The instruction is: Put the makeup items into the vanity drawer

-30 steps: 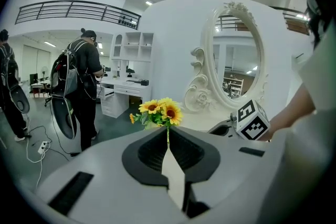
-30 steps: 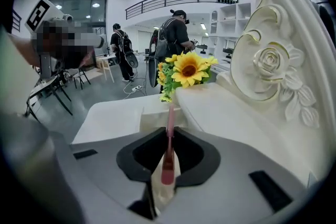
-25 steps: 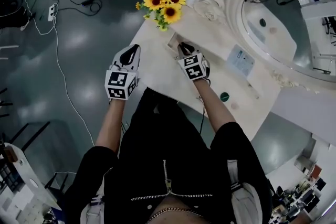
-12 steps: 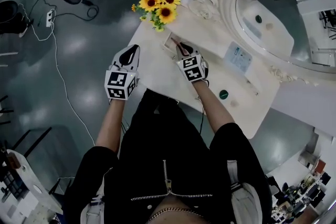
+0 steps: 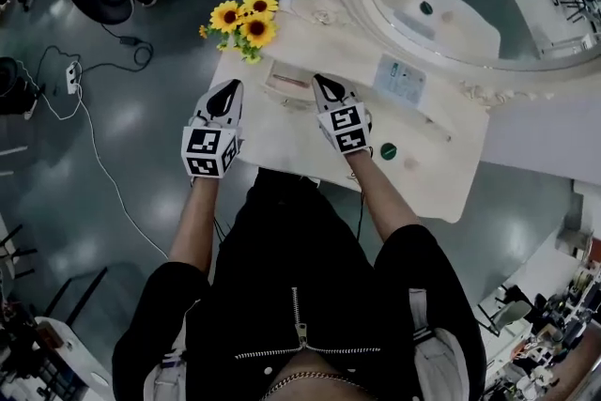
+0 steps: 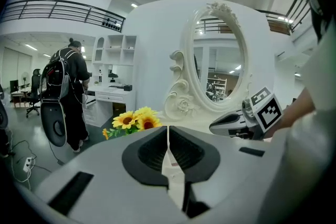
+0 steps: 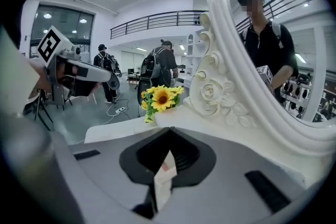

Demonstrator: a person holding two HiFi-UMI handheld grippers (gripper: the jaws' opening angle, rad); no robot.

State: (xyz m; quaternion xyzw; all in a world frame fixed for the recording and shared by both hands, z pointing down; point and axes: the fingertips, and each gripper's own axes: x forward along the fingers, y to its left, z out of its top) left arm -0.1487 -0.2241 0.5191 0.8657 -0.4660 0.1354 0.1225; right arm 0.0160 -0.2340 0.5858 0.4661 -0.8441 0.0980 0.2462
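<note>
Only the head view shows the makeup items. A pale flat case (image 5: 286,85) lies on the white vanity top (image 5: 282,138) just in front of the right gripper (image 5: 320,83). A flat box with bluish print (image 5: 399,80) lies near the mirror (image 5: 441,14), and a small green round pot (image 5: 388,150) lies beside a pale round one (image 5: 410,162) further right. The gripper views show instead the sunflowers (image 7: 161,97) from the side and a person with a backpack (image 6: 65,86) behind. The right gripper's jaws have just been closing and are now pressed together, with nothing between them. The left gripper (image 5: 229,89), at the table's left edge, also has its jaws together and is empty.
</note>
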